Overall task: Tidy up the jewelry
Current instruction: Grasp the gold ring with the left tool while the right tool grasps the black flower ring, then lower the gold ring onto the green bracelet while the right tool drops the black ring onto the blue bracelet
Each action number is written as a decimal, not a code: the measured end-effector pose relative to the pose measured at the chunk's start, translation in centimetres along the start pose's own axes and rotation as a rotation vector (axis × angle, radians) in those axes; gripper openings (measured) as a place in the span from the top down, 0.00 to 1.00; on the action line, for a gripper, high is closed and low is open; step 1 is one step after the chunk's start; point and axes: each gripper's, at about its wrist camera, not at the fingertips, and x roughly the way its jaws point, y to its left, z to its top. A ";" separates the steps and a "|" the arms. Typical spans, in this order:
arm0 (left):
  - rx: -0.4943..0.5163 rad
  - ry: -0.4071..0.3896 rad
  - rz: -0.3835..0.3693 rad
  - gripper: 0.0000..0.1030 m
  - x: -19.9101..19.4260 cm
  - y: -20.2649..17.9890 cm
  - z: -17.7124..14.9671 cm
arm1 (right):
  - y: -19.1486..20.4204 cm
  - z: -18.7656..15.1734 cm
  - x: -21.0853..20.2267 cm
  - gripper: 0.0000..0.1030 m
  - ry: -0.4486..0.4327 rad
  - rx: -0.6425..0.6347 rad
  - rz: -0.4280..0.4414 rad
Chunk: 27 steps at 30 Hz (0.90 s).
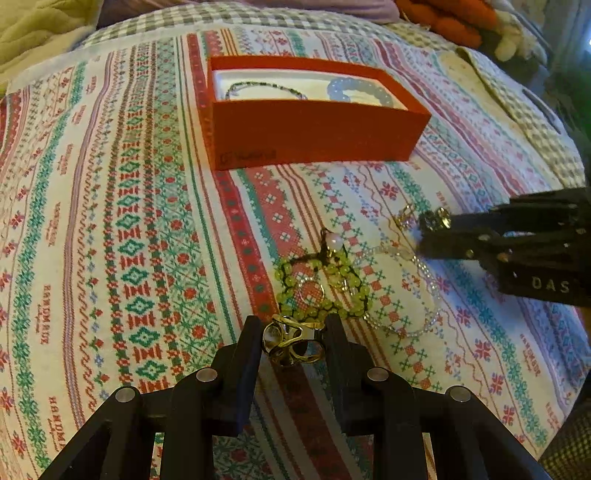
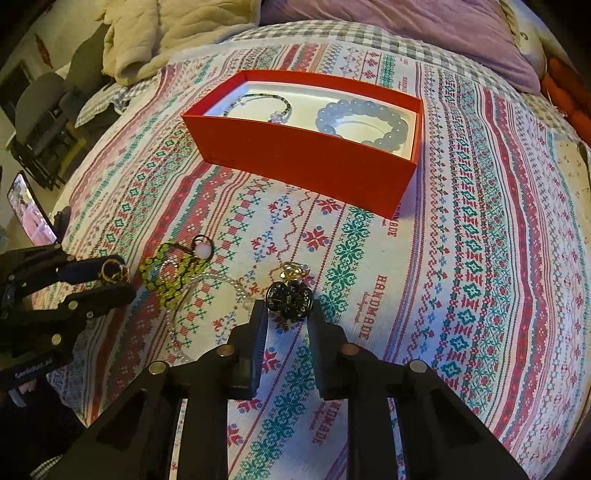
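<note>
My left gripper (image 1: 293,330) is shut on a gold openwork ring (image 1: 291,343), just above the patterned cloth. In front of it lie a green bead bracelet (image 1: 325,288) with a pink bead (image 1: 335,242) and a clear bead strand (image 1: 417,295). My right gripper (image 2: 290,308) is shut on a dark round jewelled piece (image 2: 290,297), with a small gold ring (image 2: 293,269) on the cloth beyond it. The left wrist view shows the right gripper (image 1: 424,232) coming in from the right. A red box (image 2: 303,162) further back holds a blue bead bracelet (image 2: 364,122) and a thin dark bracelet (image 2: 258,103).
Everything rests on a bed covered by a patterned cloth (image 2: 480,258) that curves down at the edges. A cream blanket (image 2: 166,33) and purple pillow (image 2: 406,37) lie behind the box. A phone (image 2: 27,210) and a chair (image 2: 40,110) stand off to the left.
</note>
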 end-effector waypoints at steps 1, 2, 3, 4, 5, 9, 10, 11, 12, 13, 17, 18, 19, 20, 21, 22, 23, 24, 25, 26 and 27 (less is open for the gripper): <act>-0.002 -0.004 0.002 0.73 -0.1 0.0 0.2 | 0.0 0.0 -0.2 0.78 0.000 -0.001 0.001; -0.005 -0.007 0.003 0.73 -0.3 0.0 0.3 | 0.1 -0.1 -0.5 0.78 0.000 -0.002 0.002; -0.008 -0.010 0.003 0.73 -0.4 0.0 0.5 | 0.1 -0.1 -0.7 0.78 0.002 -0.003 0.003; -0.009 -0.013 0.005 0.73 -0.5 0.0 0.6 | 0.2 -0.2 -0.8 0.78 0.005 -0.002 0.005; -0.009 -0.016 0.010 0.73 -0.6 0.0 0.8 | 0.2 -0.2 -1.0 0.78 0.009 0.000 0.007; -0.013 -0.023 0.016 0.73 -1.2 0.0 1.5 | 0.3 0.0 -1.8 0.78 0.006 0.006 0.012; -0.014 -0.025 0.015 0.73 -1.3 0.0 1.7 | 0.3 0.0 -2.0 0.78 0.005 0.010 0.013; -0.016 -0.028 0.015 0.73 -1.5 -0.1 2.0 | 0.3 0.1 -2.2 0.78 0.003 0.014 0.015; -0.017 -0.032 0.014 0.73 -1.6 -0.1 2.2 | 0.2 0.3 -2.4 0.78 0.001 0.018 0.017; -0.020 -0.038 0.013 0.73 -1.9 -0.2 2.5 | 0.2 0.4 -2.6 0.78 -0.002 0.021 0.018; -0.028 -0.056 0.008 0.73 -2.5 -0.3 3.7 | 0.1 1.1 -3.5 0.78 -0.023 0.031 0.023; -0.029 -0.061 0.008 0.73 -2.7 -0.4 4.1 | 0.0 1.3 -3.8 0.78 -0.028 0.035 0.026; -0.031 -0.064 0.009 0.73 -2.8 -0.4 4.3 | -0.1 1.5 -4.0 0.78 -0.032 0.038 0.028; -0.037 -0.070 0.007 0.73 -2.9 -0.5 4.7 | -0.1 1.8 -4.2 0.78 -0.038 0.042 0.030; -0.044 -0.074 0.004 0.73 -3.0 -0.5 5.0 | -0.2 2.0 -4.5 0.78 -0.046 0.047 0.033; -0.049 -0.079 0.001 0.73 -3.2 -0.5 5.4 | -0.2 2.2 -4.7 0.78 -0.051 0.050 0.035; -0.053 -0.086 -0.001 0.73 -3.3 -0.6 5.7 | -0.3 2.4 -5.0 0.78 -0.059 0.055 0.038; -0.056 -0.094 -0.003 0.73 -3.5 -0.6 6.1 | -0.3 2.7 -5.4 0.78 -0.067 0.061 0.041; -0.058 -0.099 -0.005 0.73 -3.6 -0.7 6.3 | -0.4 2.9 -5.6 0.78 -0.073 0.064 0.044; -0.061 -0.106 -0.008 0.73 -3.7 -0.7 6.6 | -0.4 3.2 -5.9 0.78 -0.080 0.069 0.047; -0.064 -0.111 -0.011 0.73 -3.8 -0.7 7.0 | -0.5 3.4 -6.1 0.78 -0.088 0.074 0.050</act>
